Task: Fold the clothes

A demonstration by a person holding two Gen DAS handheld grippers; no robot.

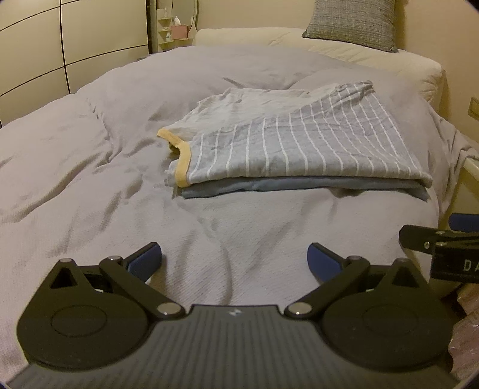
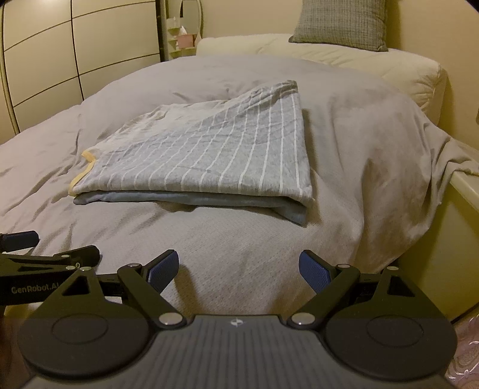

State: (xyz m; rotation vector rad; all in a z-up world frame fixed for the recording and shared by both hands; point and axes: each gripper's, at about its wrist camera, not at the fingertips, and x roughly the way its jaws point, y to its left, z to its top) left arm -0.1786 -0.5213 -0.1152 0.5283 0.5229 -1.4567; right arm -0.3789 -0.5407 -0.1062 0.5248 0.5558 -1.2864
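A grey-blue garment with thin white stripes and a yellow collar band [image 1: 287, 143] lies folded on the bed; it also shows in the right wrist view [image 2: 203, 149]. It rests on a plain blue folded piece [image 1: 269, 185] whose edge sticks out below it. My left gripper [image 1: 235, 258] is open and empty, above the bedspread in front of the pile. My right gripper [image 2: 239, 269] is open and empty, also short of the pile, to the right of the left one. Each gripper's side shows in the other's view.
A grey bedspread [image 1: 89, 179] covers the bed, wrinkled at the left. A cream headboard cushion [image 2: 344, 57] and a grey pillow [image 2: 341, 24] lie at the far end. Wardrobe doors [image 1: 36, 45] stand at the left. The bed's edge drops off at the right [image 2: 419, 179].
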